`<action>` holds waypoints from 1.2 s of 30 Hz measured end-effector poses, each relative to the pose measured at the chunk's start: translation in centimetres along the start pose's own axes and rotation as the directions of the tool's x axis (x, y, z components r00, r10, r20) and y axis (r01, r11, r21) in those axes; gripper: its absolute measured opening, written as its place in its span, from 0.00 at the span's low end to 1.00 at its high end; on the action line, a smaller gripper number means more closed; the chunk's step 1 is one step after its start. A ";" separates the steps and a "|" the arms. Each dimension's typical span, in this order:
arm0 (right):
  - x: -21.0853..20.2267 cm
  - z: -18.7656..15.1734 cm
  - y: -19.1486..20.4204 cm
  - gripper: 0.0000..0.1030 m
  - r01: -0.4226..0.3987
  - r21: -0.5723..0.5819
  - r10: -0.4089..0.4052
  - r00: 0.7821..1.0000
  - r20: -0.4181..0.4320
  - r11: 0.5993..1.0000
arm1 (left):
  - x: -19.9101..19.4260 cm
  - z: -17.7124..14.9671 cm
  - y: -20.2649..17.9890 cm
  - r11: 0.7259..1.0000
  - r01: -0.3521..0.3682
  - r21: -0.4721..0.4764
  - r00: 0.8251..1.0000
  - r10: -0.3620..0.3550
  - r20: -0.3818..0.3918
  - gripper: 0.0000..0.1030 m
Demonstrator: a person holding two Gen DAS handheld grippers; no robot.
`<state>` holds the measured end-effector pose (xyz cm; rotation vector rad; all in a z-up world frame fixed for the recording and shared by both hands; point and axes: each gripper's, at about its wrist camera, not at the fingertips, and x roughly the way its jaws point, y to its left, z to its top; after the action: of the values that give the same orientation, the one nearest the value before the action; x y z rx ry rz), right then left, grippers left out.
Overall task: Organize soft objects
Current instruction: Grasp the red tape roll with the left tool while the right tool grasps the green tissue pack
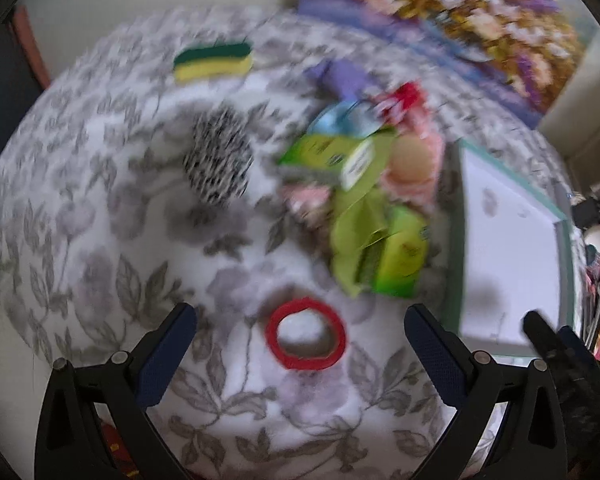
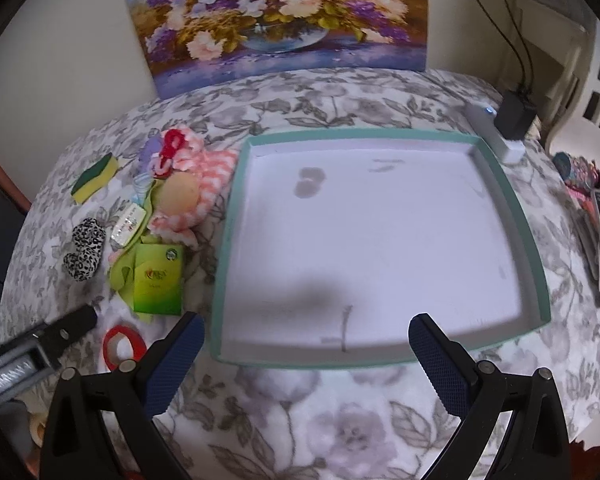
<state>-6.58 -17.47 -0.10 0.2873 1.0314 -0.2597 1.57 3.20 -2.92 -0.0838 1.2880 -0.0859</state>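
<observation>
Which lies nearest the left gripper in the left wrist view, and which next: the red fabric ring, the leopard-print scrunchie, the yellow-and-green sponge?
1. Red fabric ring: just ahead of the open left gripper, between its fingers.
2. Leopard-print scrunchie: mid-table, ahead and slightly left.
3. Yellow-and-green sponge: near the far edge, left of centre.

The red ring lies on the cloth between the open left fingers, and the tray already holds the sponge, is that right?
Not quite: the tray holds nothing, as the right wrist view shows. The sponge lies on the cloth, left of the pile. The red ring does lie between the open left gripper's fingers.
</observation>
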 end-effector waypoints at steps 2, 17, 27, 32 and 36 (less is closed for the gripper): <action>0.3 0.6 0.5 1.00 -0.049 0.028 0.050 0.999 -0.008 0.998 | 1.3 0.0 0.4 1.000 -0.020 -0.013 0.999 0.019 -0.051 1.00; 4.3 2.8 6.2 0.80 -0.282 -0.015 0.278 0.953 -0.123 0.959 | 5.7 -0.9 -2.2 0.997 -0.064 0.053 0.978 0.073 -0.196 0.82; 6.3 2.7 8.2 0.69 -0.324 -0.043 0.310 0.930 -0.195 0.945 | 6.3 -1.4 -2.8 0.999 -0.008 0.036 0.978 0.015 -0.208 0.58; 7.1 2.6 9.0 0.64 -0.341 -0.047 0.323 0.920 -0.221 0.939 | 6.3 -1.1 -3.1 1.000 0.002 0.018 0.978 0.002 -0.208 0.57; 7.6 2.5 9.4 0.62 -0.343 -0.053 0.322 0.917 -0.236 0.938 | 6.2 -0.9 -2.0 1.000 0.021 -0.011 0.978 -0.023 -0.208 0.57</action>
<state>2.37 -10.16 -4.49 0.4089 1.1935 0.1332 2.35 0.50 -8.84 -0.0986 1.4967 -0.1101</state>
